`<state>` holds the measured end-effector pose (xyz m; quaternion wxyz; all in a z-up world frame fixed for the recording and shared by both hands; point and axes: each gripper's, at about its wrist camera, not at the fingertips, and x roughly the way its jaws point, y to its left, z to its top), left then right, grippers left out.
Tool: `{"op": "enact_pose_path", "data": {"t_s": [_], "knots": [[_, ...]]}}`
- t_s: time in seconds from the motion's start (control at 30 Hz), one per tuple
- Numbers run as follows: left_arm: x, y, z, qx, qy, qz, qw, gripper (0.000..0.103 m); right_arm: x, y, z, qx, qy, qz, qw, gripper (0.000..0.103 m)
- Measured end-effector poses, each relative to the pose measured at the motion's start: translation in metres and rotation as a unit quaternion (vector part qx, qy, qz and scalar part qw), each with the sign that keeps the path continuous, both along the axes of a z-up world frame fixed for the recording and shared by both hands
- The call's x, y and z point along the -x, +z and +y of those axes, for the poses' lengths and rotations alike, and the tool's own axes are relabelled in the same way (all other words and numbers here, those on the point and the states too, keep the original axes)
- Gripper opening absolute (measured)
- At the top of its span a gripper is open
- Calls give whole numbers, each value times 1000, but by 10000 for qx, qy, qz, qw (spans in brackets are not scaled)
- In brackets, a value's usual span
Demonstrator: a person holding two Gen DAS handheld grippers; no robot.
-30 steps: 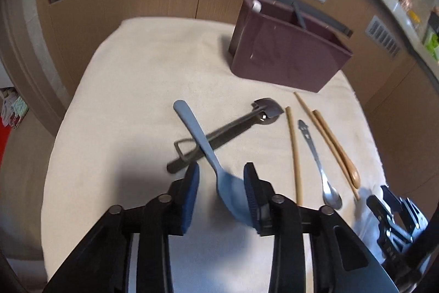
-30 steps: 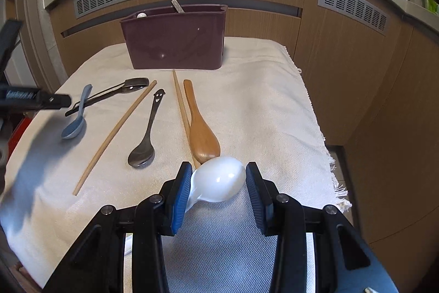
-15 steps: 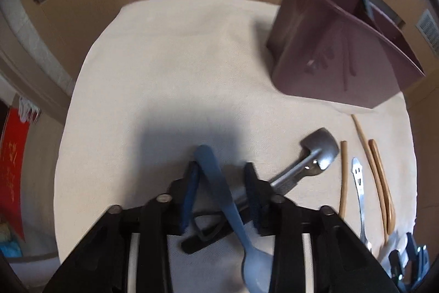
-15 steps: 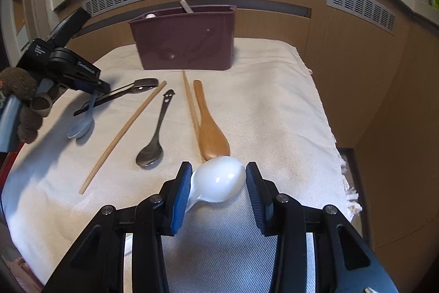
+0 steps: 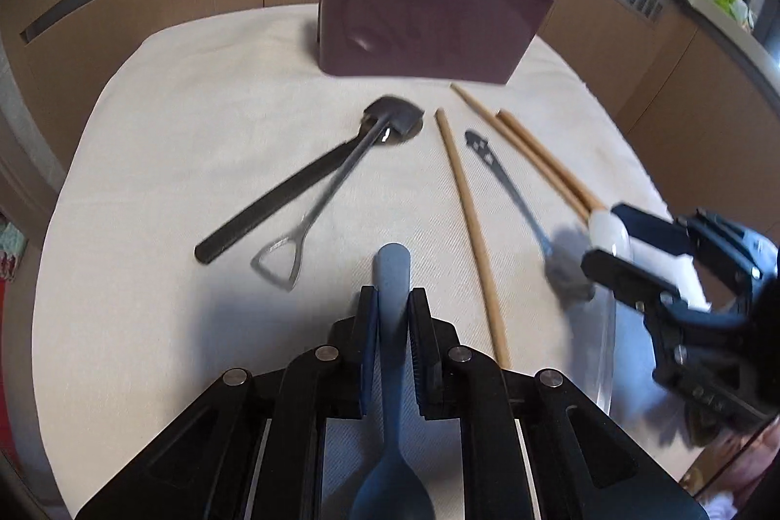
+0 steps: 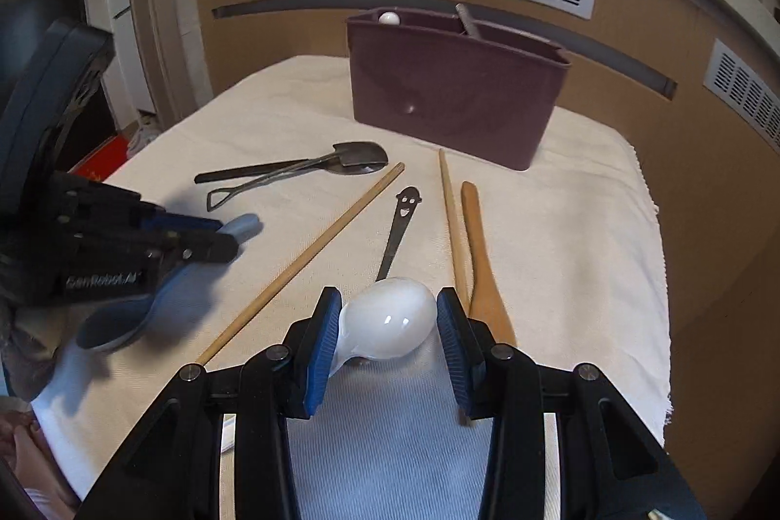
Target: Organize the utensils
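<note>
Left wrist view shows our left gripper with its jaws closed tight on the handle of the blue spoon: the handle tip sticks out ahead of the jaws, and the bowl lies behind them, toward the camera. Ahead of the jaws and to their left, on the cloth-covered surface, a black utensil and a shovel-handled metal spoon lie crossed. Ahead and to the right lies 1 chopstick, then a dark metal spoon and, beyond it, a wooden spoon beside a 2nd chopstick. The maroon utensil holder stands farthest ahead.

From the right wrist view, our right gripper has its jaws part open, and the white spoon sits between them. We see its left side against the left pad; a small gap shows at the right pad. We cannot tell whether it is gripped.
</note>
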<state>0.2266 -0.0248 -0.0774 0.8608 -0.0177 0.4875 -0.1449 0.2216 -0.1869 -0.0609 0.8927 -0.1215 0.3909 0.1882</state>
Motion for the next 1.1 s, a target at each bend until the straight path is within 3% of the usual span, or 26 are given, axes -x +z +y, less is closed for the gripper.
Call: {"op": "enact_pose_path", "data": {"t_s": [0.23, 0.43, 0.63, 0.8, 0.93, 1.1], "knots": [[2, -3, 2, -310, -229, -9, 9993, 15, 7, -1, -11, -161, -459, 708, 9963, 50], [5, -4, -1, -627, -639, -12, 9960, 15, 5, -11, -8, -395, -941, 1335, 9858, 50], [3, -3, 1, -599, -721, 113, 9955, 16, 3, -16, 6, 8, -818, 1018, 9914, 48], [-1, -2, 2, -508, -705, 237, 9959, 16, 16, -14, -12, 293, -533, 837, 9946, 47], [-5, -2, 2, -396, -775, 385, 9955, 23, 31, -12, -26, 699, -420, 479, 9955, 47], [-4, -1, -5, -490, -837, 392, 9945, 32, 23, -12, -37, 182, -730, 933, 9928, 48]]}}
